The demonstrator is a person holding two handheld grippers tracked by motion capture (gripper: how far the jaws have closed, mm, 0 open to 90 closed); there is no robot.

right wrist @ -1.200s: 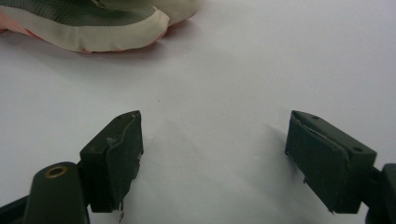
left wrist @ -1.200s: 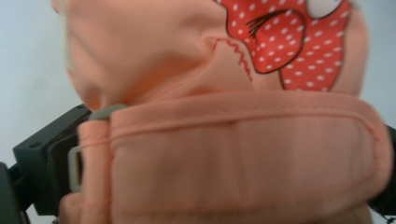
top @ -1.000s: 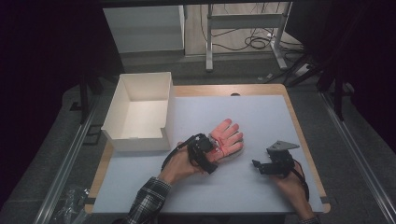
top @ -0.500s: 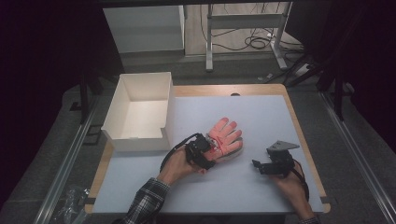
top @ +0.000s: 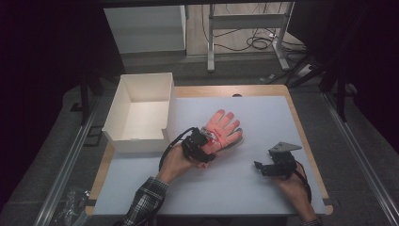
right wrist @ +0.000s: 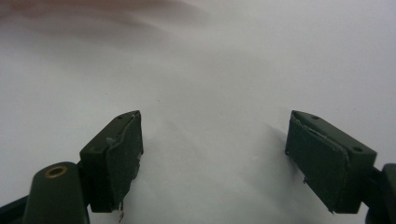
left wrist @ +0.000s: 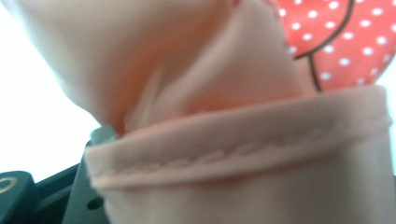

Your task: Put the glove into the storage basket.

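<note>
A salmon-pink glove with a red, white-dotted palm lies fingers-away on the white mat. My left gripper sits at its cuff; its jaws have just been closing and are now shut on the cuff. In the left gripper view the stitched cuff hem sits right in front of the camera, with the dotted red fabric beyond it. My right gripper rests low over the mat to the right of the glove, open, with nothing between its fingers.
An open white box stands at the mat's back left, just left of the glove. The table's wooden edge runs along the right. Bare mat lies between the two hands and toward the front.
My left gripper has closed on the glove's cuff and risen a little, lifting the cuff end. The right hand has stayed where it was.
</note>
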